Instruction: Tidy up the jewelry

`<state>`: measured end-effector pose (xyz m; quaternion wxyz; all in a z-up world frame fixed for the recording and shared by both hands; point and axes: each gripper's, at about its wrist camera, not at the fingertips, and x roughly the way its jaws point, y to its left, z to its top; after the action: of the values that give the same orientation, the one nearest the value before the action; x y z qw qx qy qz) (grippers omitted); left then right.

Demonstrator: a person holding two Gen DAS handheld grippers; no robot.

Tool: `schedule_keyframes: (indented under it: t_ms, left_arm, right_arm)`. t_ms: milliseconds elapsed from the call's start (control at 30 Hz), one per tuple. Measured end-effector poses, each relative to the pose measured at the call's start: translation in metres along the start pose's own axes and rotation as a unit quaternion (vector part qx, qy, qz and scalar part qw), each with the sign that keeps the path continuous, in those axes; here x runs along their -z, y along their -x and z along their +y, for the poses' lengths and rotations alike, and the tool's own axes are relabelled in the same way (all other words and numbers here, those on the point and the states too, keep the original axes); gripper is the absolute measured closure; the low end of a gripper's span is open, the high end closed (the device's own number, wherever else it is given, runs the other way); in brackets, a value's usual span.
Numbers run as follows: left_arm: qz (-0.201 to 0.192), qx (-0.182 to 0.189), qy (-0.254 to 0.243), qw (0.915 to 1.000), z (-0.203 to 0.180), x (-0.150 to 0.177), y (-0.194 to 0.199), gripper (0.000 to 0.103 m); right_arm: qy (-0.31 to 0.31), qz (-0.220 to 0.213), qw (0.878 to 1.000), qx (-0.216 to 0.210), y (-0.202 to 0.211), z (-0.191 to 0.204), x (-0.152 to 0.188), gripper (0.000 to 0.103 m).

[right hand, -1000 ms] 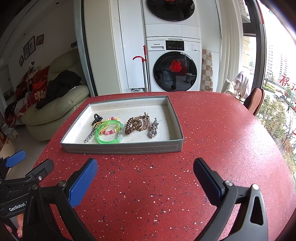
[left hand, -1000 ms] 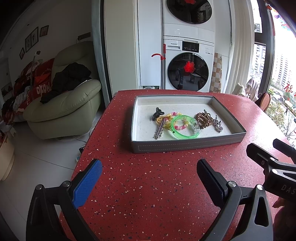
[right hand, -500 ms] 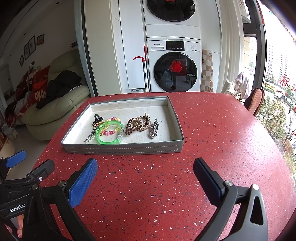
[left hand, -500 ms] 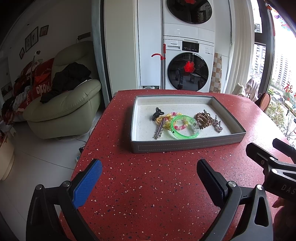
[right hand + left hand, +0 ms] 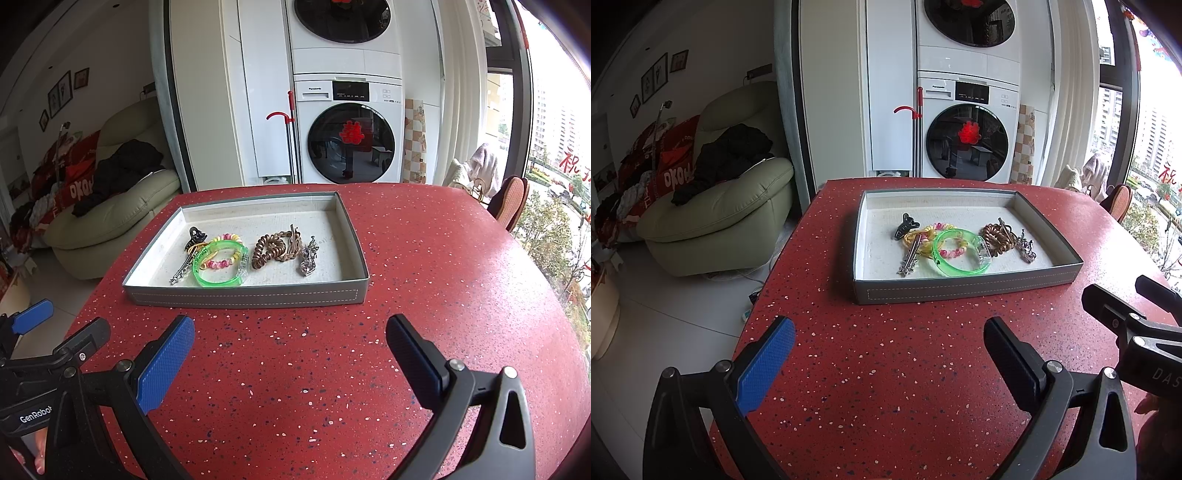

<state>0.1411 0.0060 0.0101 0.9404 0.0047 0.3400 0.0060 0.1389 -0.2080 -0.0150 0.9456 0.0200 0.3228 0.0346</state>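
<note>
Left wrist view: the left tool (image 5: 888,345) hangs spread and empty above the red desk (image 5: 886,387), near its 6 o'clock edge. The tray (image 5: 960,291) sits toward 12 o'clock, holding the jewelry: a green bangle (image 5: 960,253), a black clip (image 5: 905,225), a brown coil (image 5: 995,236).

Right wrist view: the right tool (image 5: 290,349) is likewise spread, holding nothing, with the tray at 11 o'clock. The bangle (image 5: 219,264) overlaps a pink tie (image 5: 221,262) and touches a silver pin (image 5: 183,271). Risk: pinching one piece may drag tangled neighbours along, or the thin pin may slip from the pads.
</note>
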Motion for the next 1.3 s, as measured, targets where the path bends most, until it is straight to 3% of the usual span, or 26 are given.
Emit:
schedule_keyframes:
  t_ms: [1300]
  left_arm:
    - [0.006, 0.008, 0.004, 0.9999, 0.0002, 0.0061, -0.0019, 0.0]
  right_arm:
    - [-0.001, 0.001, 1.0, 0.0, 0.0005, 0.0022, -0.0001, 0.0]
